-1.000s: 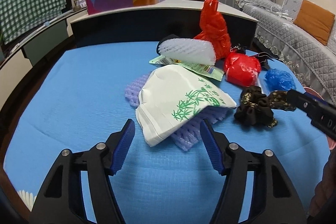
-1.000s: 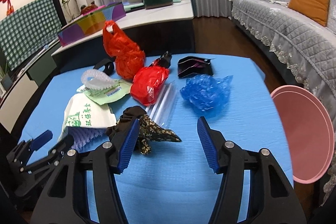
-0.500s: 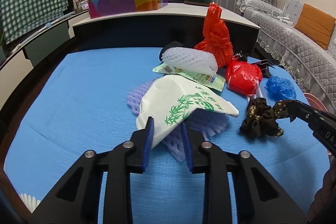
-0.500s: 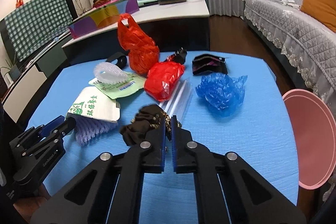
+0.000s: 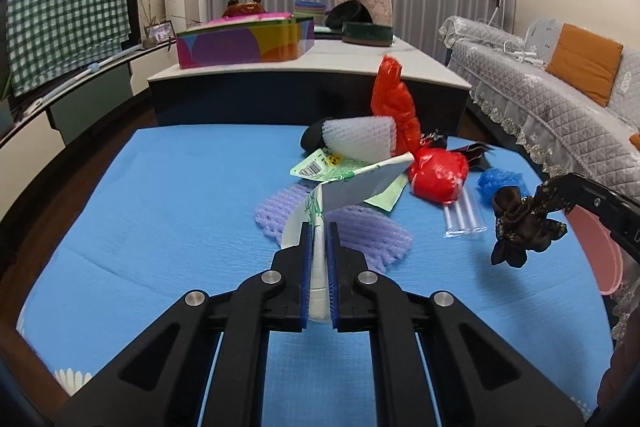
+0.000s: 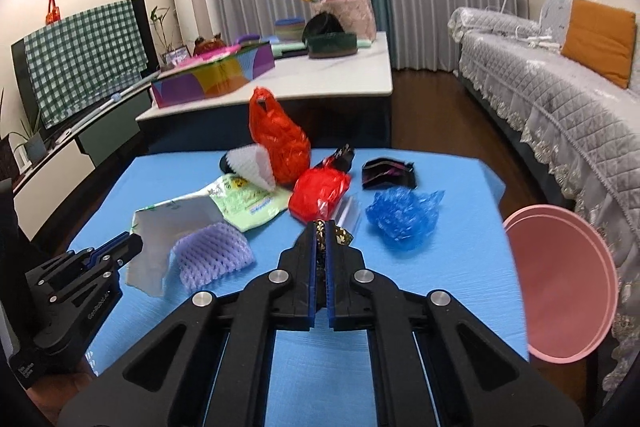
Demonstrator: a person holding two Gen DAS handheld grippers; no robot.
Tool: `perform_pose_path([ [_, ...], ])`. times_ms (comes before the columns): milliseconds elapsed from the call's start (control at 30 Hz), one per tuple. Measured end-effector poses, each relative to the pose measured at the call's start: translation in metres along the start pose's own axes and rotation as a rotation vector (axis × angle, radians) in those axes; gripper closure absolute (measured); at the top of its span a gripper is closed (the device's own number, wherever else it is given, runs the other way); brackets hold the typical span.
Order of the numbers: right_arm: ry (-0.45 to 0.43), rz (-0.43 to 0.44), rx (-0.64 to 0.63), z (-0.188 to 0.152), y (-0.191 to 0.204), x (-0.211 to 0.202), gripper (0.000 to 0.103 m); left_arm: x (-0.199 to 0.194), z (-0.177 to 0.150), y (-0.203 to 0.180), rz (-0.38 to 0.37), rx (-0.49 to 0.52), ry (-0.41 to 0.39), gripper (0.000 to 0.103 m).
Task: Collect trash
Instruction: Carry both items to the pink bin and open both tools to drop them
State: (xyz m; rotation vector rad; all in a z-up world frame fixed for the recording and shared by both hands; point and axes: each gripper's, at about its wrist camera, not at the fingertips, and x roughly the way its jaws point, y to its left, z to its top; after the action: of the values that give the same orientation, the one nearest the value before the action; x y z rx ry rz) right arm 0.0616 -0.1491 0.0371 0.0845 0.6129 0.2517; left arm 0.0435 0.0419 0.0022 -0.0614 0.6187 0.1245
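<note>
Between the left gripper's [image 5: 318,231] blue pads sits the near edge of the white paper bag [image 5: 360,183], its far end tipped up off the blue table [image 5: 180,207]; those jaws have just been closing and now pinch the paper, nearly together. Off at three o'clock in that view, the right gripper [image 6: 320,227] has its jaws all but shut on the dark patterned cloth [image 5: 520,223], which hangs clear of the table.

Both picks look made, so the step in hand is the lift-away. The pink bin [image 6: 560,283] stands past the table's edge at three o'clock and seems the likely drop; I judge the next move is to carry both pieces there and let go over its mouth.

Left on the table: purple foam net [image 6: 212,255] just beside the bag, green wrapper [image 6: 248,207], white net [image 6: 256,163], two red bags [image 6: 280,139], a clear sleeve, blue film [image 6: 400,215] and a black pouch [image 6: 388,173] toward twelve o'clock.
</note>
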Motion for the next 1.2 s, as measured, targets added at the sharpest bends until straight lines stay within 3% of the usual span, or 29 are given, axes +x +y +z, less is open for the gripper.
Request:
perform_pose_path([
  [700, -0.111, -0.117, 0.049, 0.002, -0.041, -0.069, 0.099, -0.043, 0.006, -0.032, -0.111, 0.039, -0.060, 0.097],
  [1200, -0.156, -0.252, 0.106, 0.001, -0.105, -0.095, 0.099, -0.048, 0.007, -0.093, -0.249, 0.084, -0.056, 0.097],
])
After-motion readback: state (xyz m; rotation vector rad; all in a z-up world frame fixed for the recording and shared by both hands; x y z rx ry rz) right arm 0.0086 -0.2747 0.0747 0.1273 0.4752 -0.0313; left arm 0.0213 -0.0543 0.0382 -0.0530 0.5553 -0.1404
